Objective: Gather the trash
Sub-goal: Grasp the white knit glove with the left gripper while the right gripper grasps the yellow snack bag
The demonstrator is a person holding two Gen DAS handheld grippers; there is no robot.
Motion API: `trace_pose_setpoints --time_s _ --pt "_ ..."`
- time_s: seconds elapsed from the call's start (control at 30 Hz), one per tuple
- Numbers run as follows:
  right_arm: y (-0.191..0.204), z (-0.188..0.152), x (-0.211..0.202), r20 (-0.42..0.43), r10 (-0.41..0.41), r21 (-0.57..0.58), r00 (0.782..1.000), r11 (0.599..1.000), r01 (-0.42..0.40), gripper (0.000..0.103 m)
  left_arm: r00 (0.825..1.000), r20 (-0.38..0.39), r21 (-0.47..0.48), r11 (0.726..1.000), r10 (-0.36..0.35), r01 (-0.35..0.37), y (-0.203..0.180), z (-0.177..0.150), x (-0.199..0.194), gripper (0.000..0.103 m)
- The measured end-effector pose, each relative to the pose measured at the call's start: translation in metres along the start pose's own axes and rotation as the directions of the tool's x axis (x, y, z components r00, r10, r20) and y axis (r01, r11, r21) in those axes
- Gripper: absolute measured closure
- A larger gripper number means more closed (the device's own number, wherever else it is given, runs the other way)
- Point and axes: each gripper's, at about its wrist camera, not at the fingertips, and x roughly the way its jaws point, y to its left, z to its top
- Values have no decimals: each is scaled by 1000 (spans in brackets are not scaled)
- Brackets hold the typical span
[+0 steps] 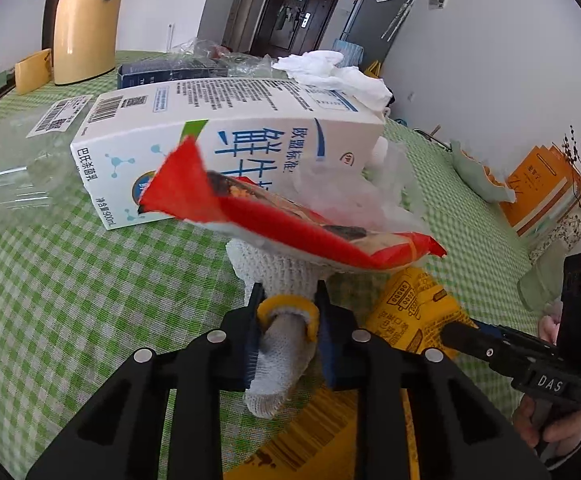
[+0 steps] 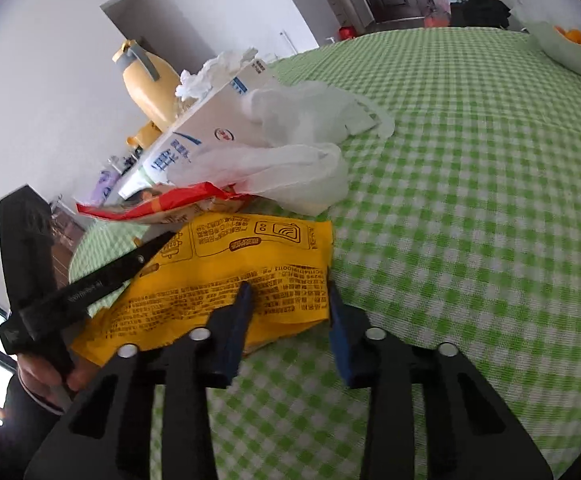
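My left gripper point(image 1: 287, 308) is shut on the yellow-trimmed cuff of a white knit glove point(image 1: 280, 272). A red snack wrapper point(image 1: 274, 220) rests on top of the glove. Behind lies a white milk carton point(image 1: 226, 148) on its side, with a clear plastic bag point(image 1: 362, 192) and crumpled tissues point(image 1: 330, 72). A yellow snack bag point(image 2: 226, 276) lies on the green checked tablecloth point(image 2: 470, 200). My right gripper point(image 2: 288, 300) is open with its jaws around the bag's near edge. It also shows in the left wrist view point(image 1: 462, 332) by the yellow bag point(image 1: 414, 312).
A yellow thermos jug point(image 1: 86, 28) stands at the back left, near a dark blue box point(image 1: 162, 72) and a clear plastic sheet point(image 1: 14, 176). A pale green bowl of oranges point(image 2: 570, 48) and an orange box point(image 1: 542, 188) sit at the right.
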Motion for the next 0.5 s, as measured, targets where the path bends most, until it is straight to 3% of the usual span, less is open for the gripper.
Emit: trace_pose_setpoints --time_s 0.1,0.5 --pt "4 2 -7 30 11 7 999 1000 -11 90 1000 3 -5 1000 3 -3 -1 0 -3 84" --pt "25 26 -73 237 -11 6 972 1000 10 95 990 138 -13 999 -27 29 0 1 -69 85"
